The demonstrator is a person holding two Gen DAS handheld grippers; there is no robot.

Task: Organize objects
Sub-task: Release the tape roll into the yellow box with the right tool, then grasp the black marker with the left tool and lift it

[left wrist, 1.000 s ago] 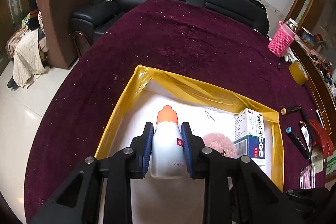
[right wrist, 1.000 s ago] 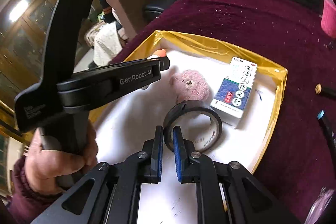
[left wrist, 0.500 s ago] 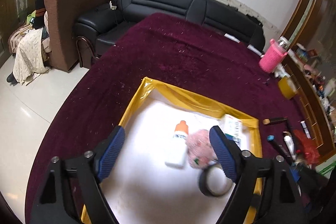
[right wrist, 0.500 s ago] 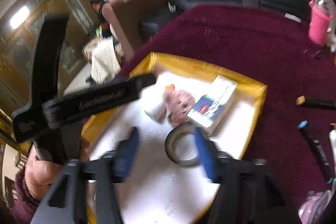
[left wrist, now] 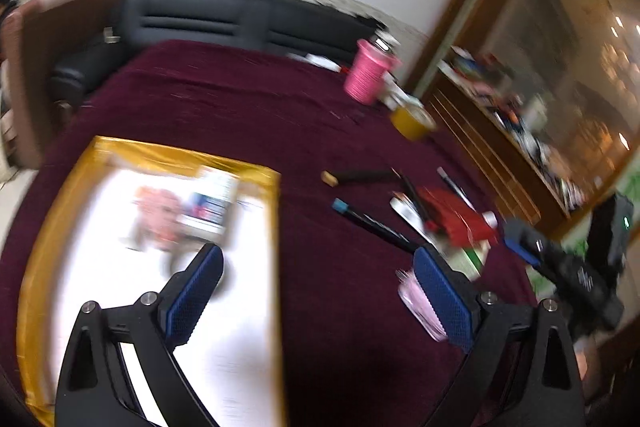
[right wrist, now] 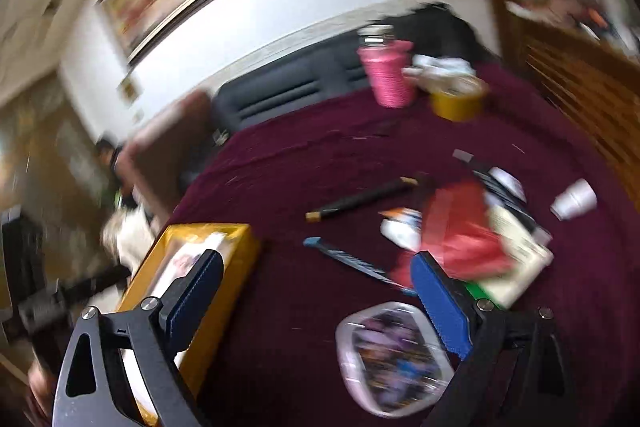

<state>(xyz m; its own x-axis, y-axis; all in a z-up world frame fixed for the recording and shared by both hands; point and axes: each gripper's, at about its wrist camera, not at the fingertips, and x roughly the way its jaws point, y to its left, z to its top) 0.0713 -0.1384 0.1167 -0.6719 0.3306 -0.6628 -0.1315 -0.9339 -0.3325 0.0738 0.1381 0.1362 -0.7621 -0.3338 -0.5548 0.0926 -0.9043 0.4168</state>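
Both grippers changed since a sec ago. Left gripper (left wrist: 316, 291) was clamped on the white bottle w/ orange cap; its jaws have just been opening and now stand wide apart, nothing between them. Right gripper (right wrist: 316, 301) was pinched on the black tape ring; its jaws have just been opening too, wide now, nothing gripped. Both views have swung off the tray toward the clutter on the tablecloth's right side; frames are blurred.

Tray (left wrist: 276, 227) w/ yellow rim and white floor sits near the cloth's left edge. In it, blurred: pink fluffy thing (left wrist: 158, 213) and the blue-white medicine box (left wrist: 210, 205) touching it toward the tray's far right corner. Bottle and tape I can't make out in the blur.

Outside the tray, on the maroon tablecloth (left wrist: 224, 107): black marker w/ tan cap (left wrist: 360, 177), blue-capped pen (left wrist: 372, 221), red pouch (right wrist: 460, 227) over a cream box (right wrist: 516, 255), white tube (right wrist: 400, 229), clear packet w/ colourful bits (right wrist: 394, 351) just under my right gripper, white foam cup (right wrist: 574, 201) lying near the right edge. At the far edge: pink knit-sleeved bottle (left wrist: 366, 77) and yellow tape roll (left wrist: 412, 121) just beside it.

Open cloth lies between the tray's right rim and the pens, and across the far middle.
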